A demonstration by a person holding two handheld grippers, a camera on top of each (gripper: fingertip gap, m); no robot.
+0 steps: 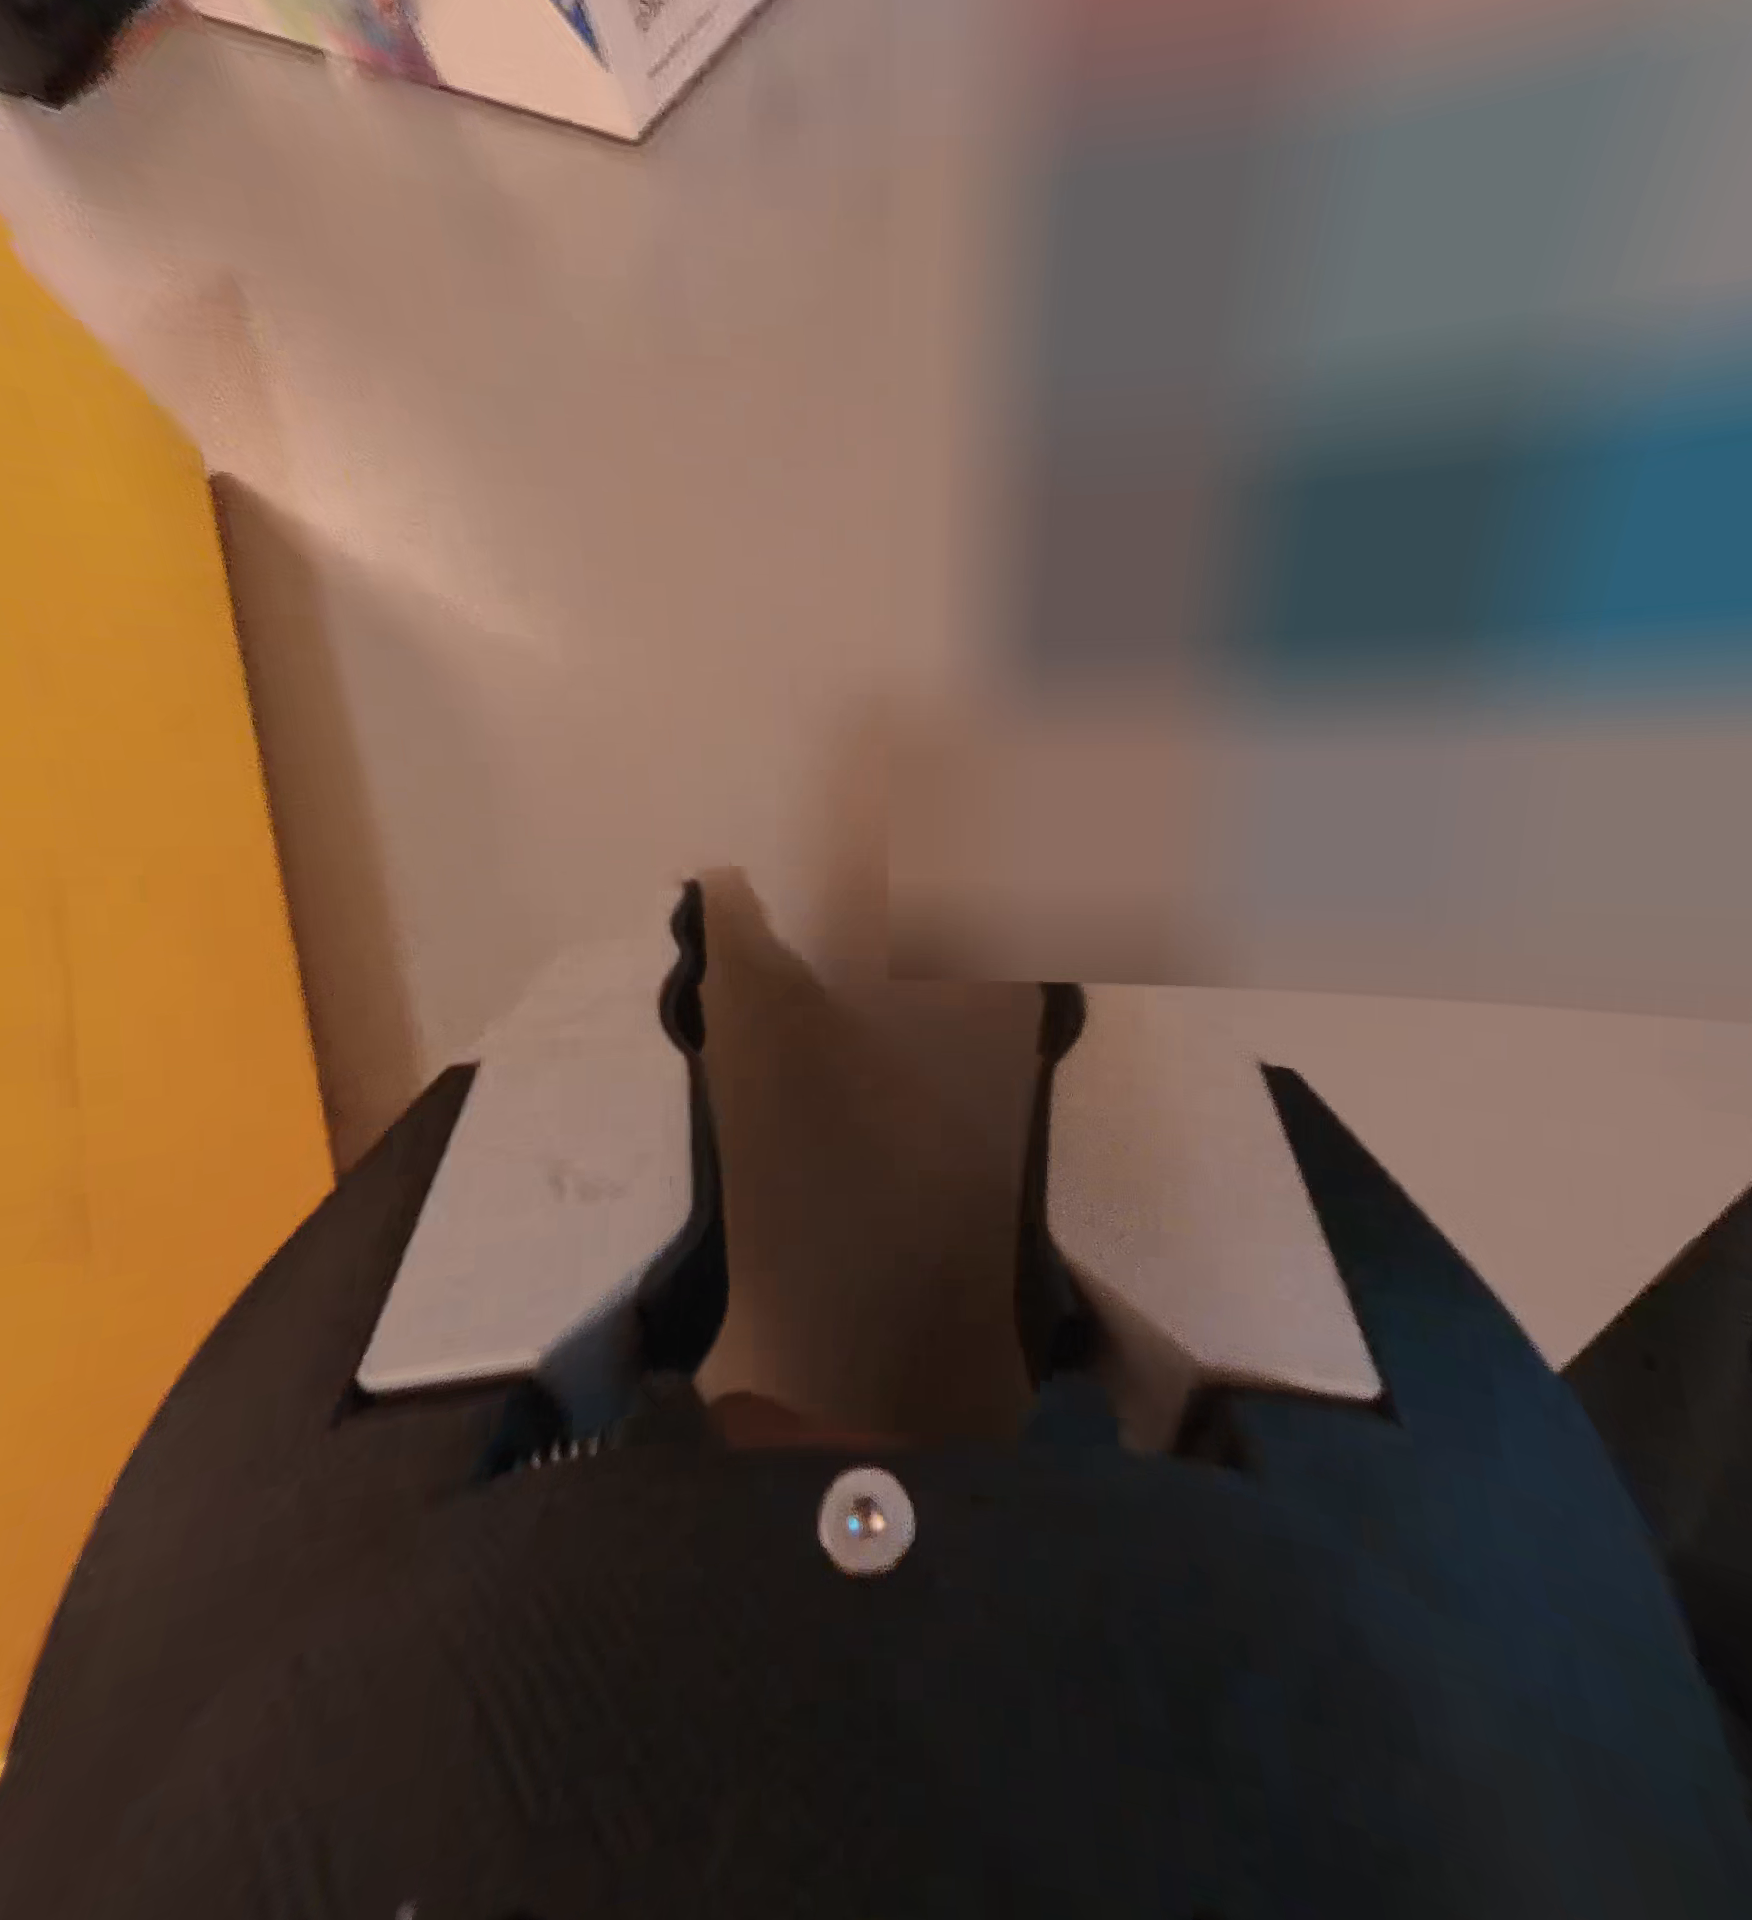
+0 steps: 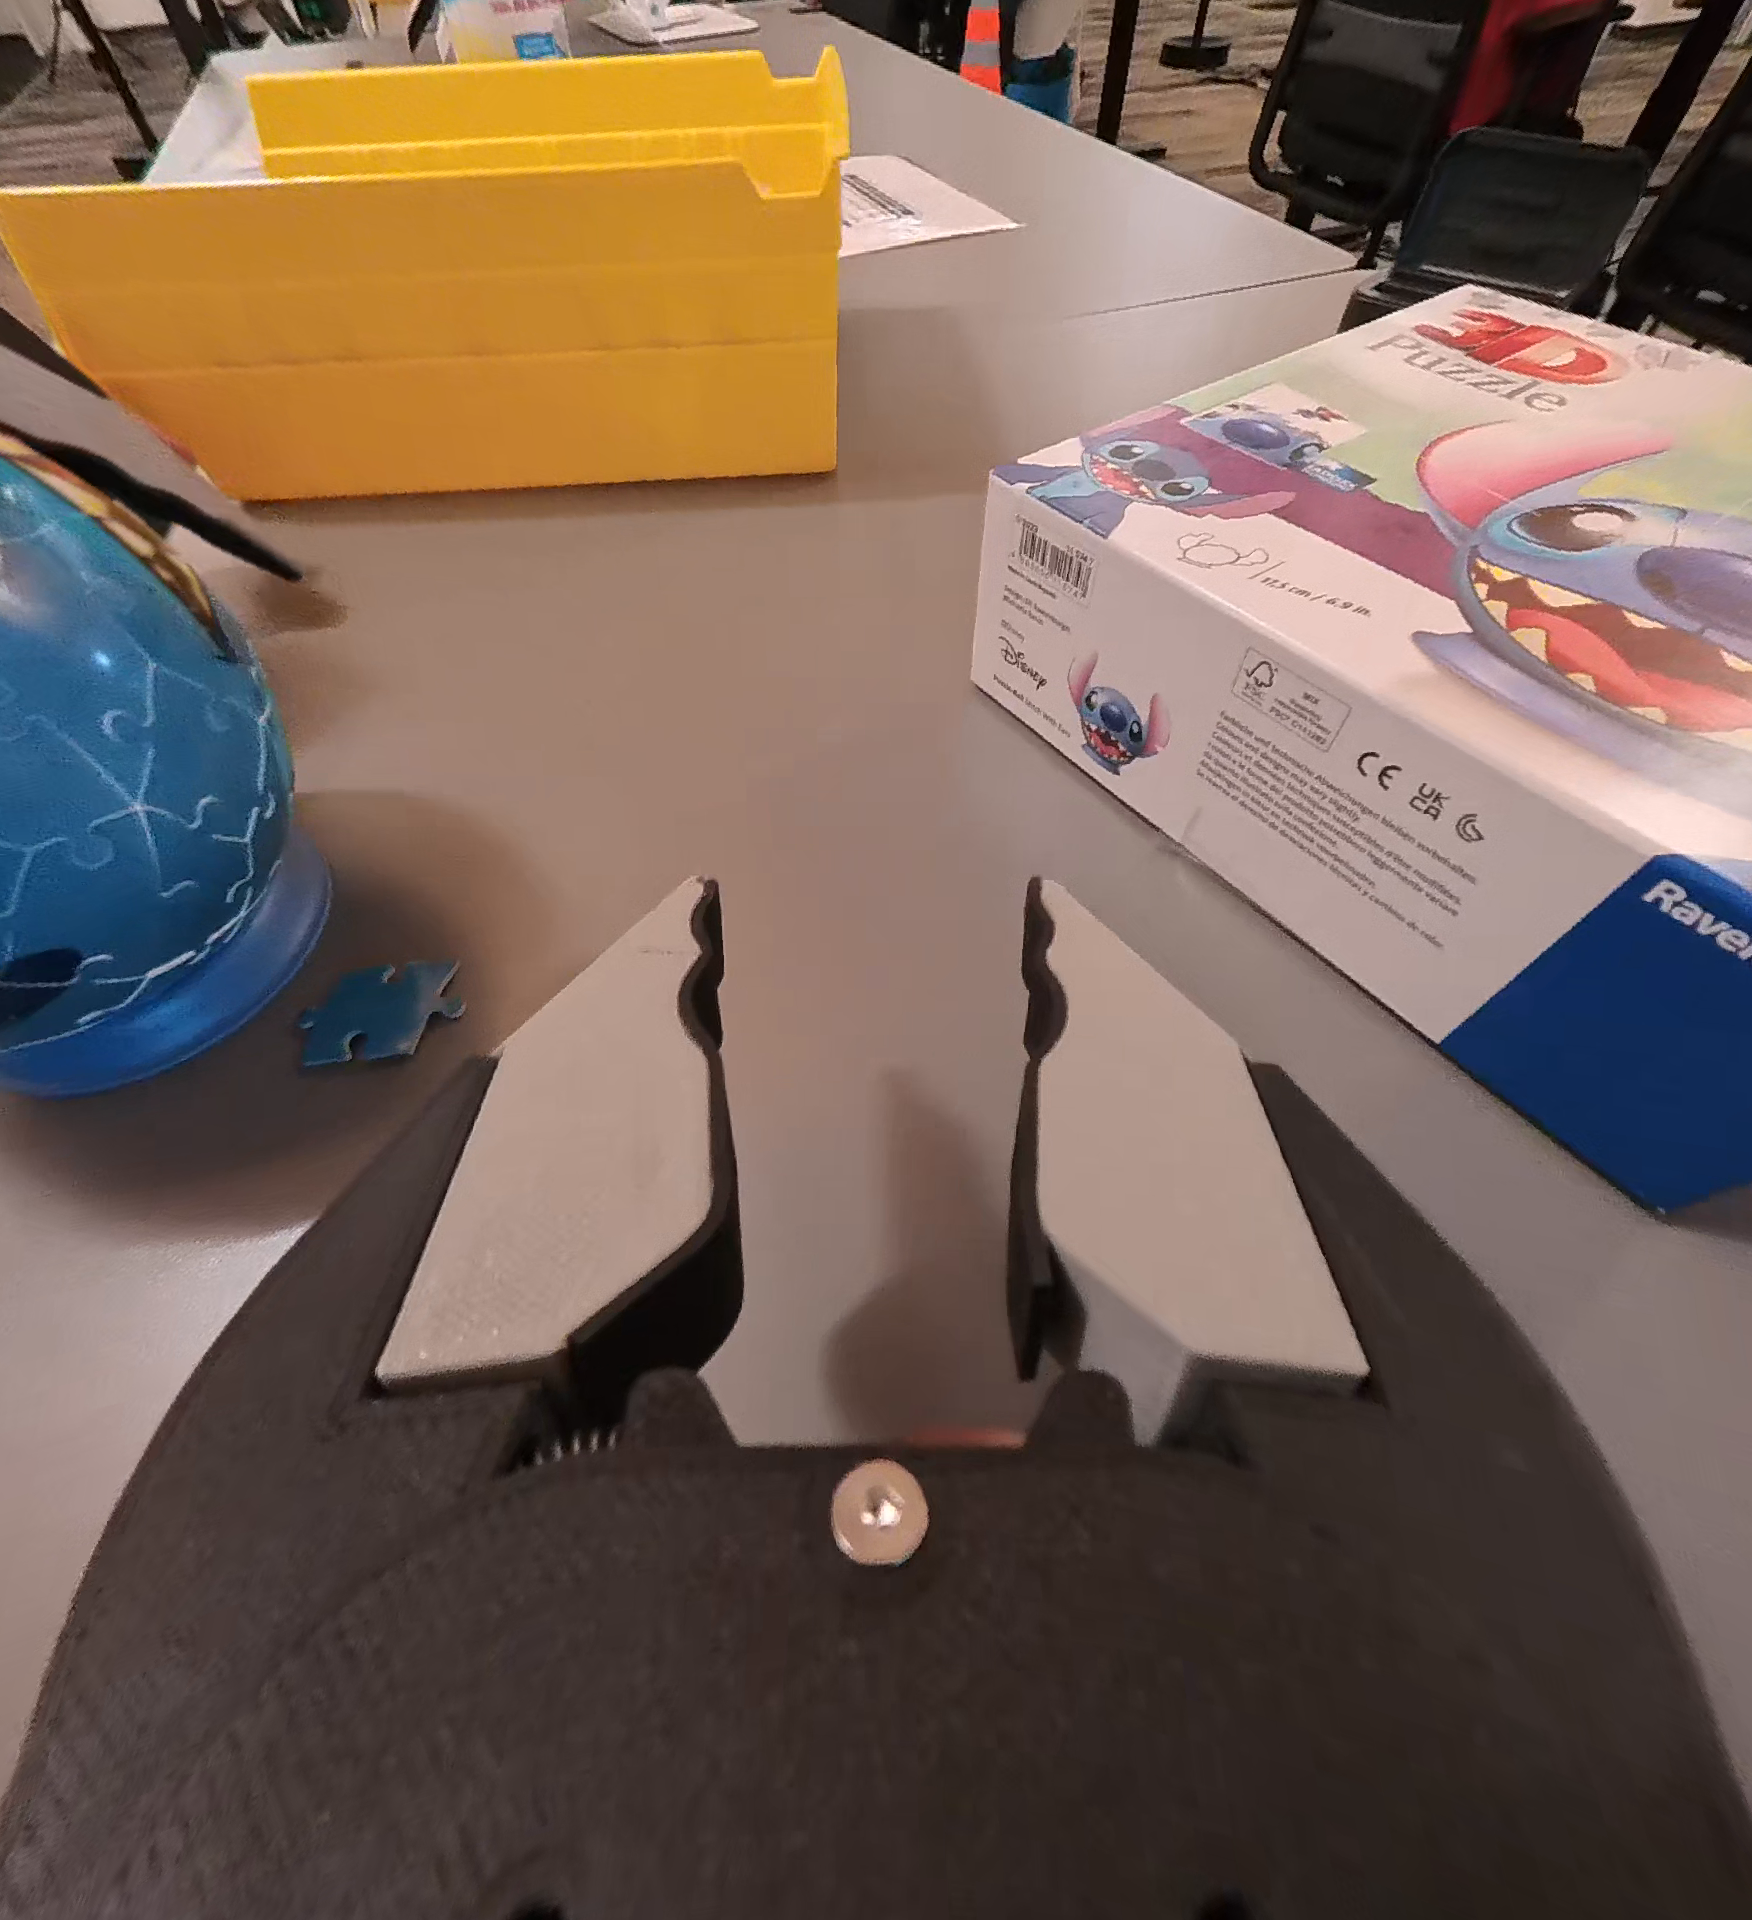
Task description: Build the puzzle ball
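While the right gripper (image 2: 872, 935) hovers low over the matte grey table (image 2: 706, 665), its two grey wedge-shaped fingers (image 2: 581, 1132), lined with wavy black pads, stand well apart with nothing but bare tabletop between them. At about nine o'clock in the right wrist view sits the puzzle ball (image 2: 93, 769), a glossy blue dome of interlocking curved pieces whose seams show as pale lines, resting on a smooth round blue base ring (image 2: 228, 997); its upper part is unfinished, with a ragged white edge, and a dark gap shows low on its side. Just beside the ring, toward the gripper, a single loose puzzle piece (image 2: 381, 1013) lies flat on the table, blue and knobbed, touching neither the ball nor the fingers. At eleven to twelve o'clock stands a yellow plastic bin (image 2: 456, 343) with ribbed, stepped walls, and behind it lies a sheet of white paper (image 2: 913, 208). At two to three o'clock the flat cardboard puzzle box (image 2: 1371, 675), printed with a cartoon creature, lies with one corner toward the gripper. Seen from the left wrist view, which is badly smeared, the left gripper (image 1: 872, 966) also has its fingers parted and holds nothing; a yellow wall (image 1: 72, 831) fills nine o'clock, a box corner (image 1: 581, 73) shows at twelve o'clock, and a blurred blue patch covers two o'clock.
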